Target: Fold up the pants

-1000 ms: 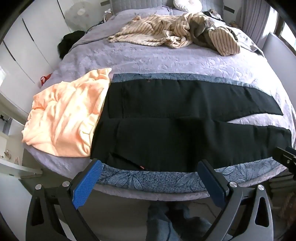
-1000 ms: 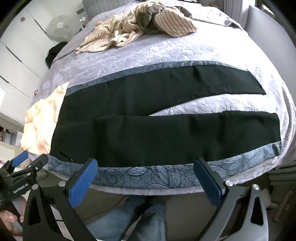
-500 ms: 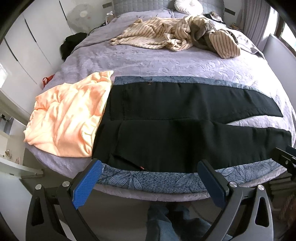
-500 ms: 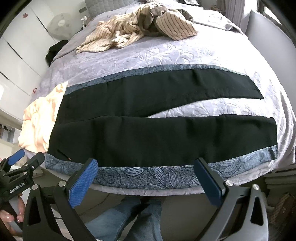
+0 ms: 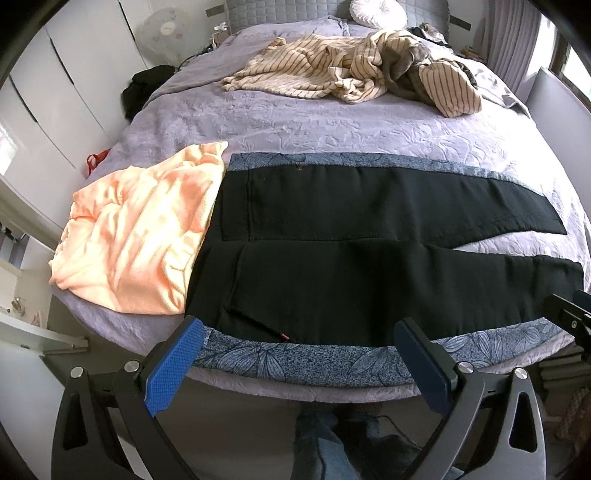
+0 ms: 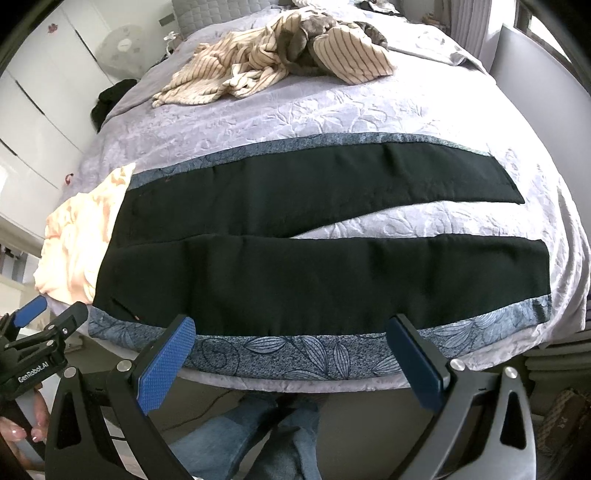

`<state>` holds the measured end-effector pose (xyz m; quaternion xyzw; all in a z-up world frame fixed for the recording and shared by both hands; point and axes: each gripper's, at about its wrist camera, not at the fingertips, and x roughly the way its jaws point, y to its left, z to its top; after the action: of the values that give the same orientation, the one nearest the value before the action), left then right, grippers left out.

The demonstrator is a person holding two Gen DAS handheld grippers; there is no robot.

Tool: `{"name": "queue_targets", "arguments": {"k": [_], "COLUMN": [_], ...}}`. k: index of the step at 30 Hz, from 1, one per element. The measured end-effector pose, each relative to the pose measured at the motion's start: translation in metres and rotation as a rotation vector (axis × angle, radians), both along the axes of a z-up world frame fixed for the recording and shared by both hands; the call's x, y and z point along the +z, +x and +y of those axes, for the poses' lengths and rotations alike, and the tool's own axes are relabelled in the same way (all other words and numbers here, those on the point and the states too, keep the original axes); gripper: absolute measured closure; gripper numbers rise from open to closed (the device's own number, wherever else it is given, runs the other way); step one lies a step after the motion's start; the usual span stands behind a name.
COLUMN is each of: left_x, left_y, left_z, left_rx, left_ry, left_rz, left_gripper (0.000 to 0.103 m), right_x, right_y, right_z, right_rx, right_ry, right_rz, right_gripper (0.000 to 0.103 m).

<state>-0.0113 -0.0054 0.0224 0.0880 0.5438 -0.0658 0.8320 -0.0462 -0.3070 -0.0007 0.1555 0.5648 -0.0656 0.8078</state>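
The bed fills both views, its lilac embossed cover running wide from edge to edge. Laid flat across the near part of it are the black pants, waist toward the left, both legs stretched out to the right with a wedge of cover showing between them. A blue leaf-patterned strip runs along the near side of the near leg, and a matching strip borders the far leg. In the right wrist view the pants read the same way: two long dark legs, unfolded, near leg lying right at the bed's front edge.

Next down in size, a peach garment lies crumpled on the left, just beside the waistband and touching it. Farther up the bed sits a striped cream heap of clothes, well apart from the pants. A round white cushion rests at the headboard, and a fan stands by the white wardrobes.

Now the tools. The left gripper hovers in front of the bed edge, fingers spread wide, nothing between them. The right gripper is spread wide too, empty, poised before the near leg's patterned strip. The left gripper also peeks into the right wrist view at the lower left.
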Motion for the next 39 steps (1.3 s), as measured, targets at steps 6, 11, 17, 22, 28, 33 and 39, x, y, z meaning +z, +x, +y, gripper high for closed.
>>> {"name": "queue_targets", "arguments": {"k": [6, 11, 17, 22, 28, 33, 39], "left_x": [0.0, -0.003, -0.003, -0.005, -0.005, -0.008, -0.012], "left_y": [0.003, 0.002, 0.002, 0.003, 0.003, 0.004, 0.005], "left_z": [0.002, 0.003, 0.004, 0.006, 0.006, 0.008, 0.008], "left_rx": [0.005, 0.006, 0.006, 0.007, 0.008, 0.008, 0.01], "left_ry": [0.002, 0.003, 0.002, 0.003, 0.004, 0.004, 0.008], "left_rz": [0.004, 0.004, 0.006, 0.009, 0.01, 0.012, 0.023], "left_gripper": [0.0, 0.0, 0.0, 0.0, 0.0, 0.0, 0.0], "right_x": [0.0, 0.0, -0.001, -0.001, -0.004, -0.006, -0.008], "right_y": [0.002, 0.002, 0.004, 0.004, 0.005, 0.005, 0.008], "right_z": [0.0, 0.002, 0.003, 0.003, 0.004, 0.004, 0.004], "right_rx": [0.005, 0.007, 0.007, 0.007, 0.005, 0.006, 0.006], "right_ry": [-0.004, -0.008, -0.01, -0.01, -0.016, -0.017, -0.022], "right_rz": [0.002, 0.004, 0.005, 0.004, 0.01, 0.012, 0.023], "right_gripper": [0.0, 0.0, 0.0, 0.0, 0.0, 0.0, 0.0]}}
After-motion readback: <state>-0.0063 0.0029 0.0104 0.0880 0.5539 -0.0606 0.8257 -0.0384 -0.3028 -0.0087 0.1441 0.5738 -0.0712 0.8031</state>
